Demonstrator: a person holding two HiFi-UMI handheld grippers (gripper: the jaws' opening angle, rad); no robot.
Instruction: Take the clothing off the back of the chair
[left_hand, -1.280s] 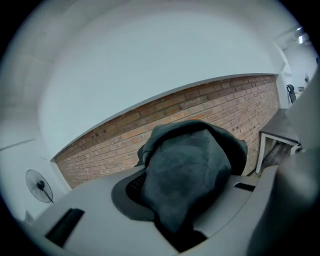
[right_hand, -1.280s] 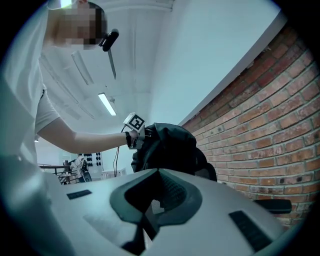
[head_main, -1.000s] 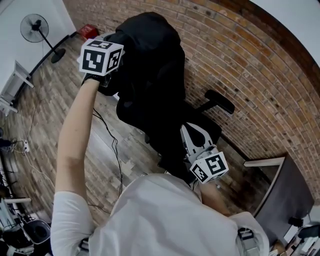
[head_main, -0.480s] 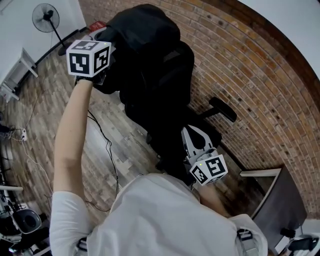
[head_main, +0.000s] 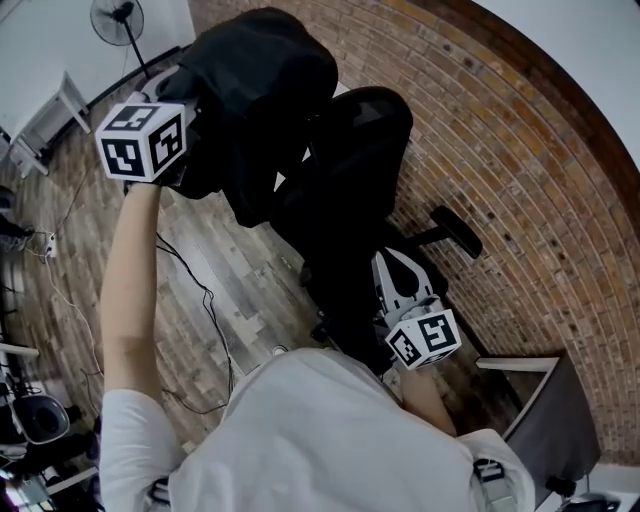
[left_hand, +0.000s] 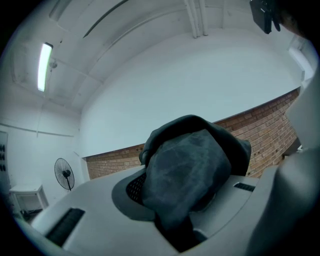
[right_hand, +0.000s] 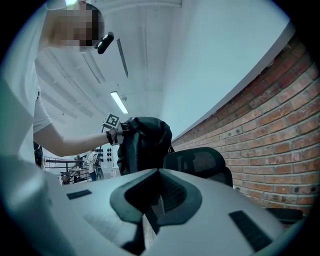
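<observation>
Clothing (head_main: 250, 100) in left tongs (left_hand: 182, 220), pinch clear only in left gripper view

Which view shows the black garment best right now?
Head view: the whole black garment hangs from the left gripper beside the chair back. Left gripper view shows only a bunched fold between its jaws; right gripper view shows it small and distant.

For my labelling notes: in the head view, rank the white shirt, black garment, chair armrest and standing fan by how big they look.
1. white shirt
2. black garment
3. chair armrest and standing fan look about alike; the fan is farther away.
</observation>
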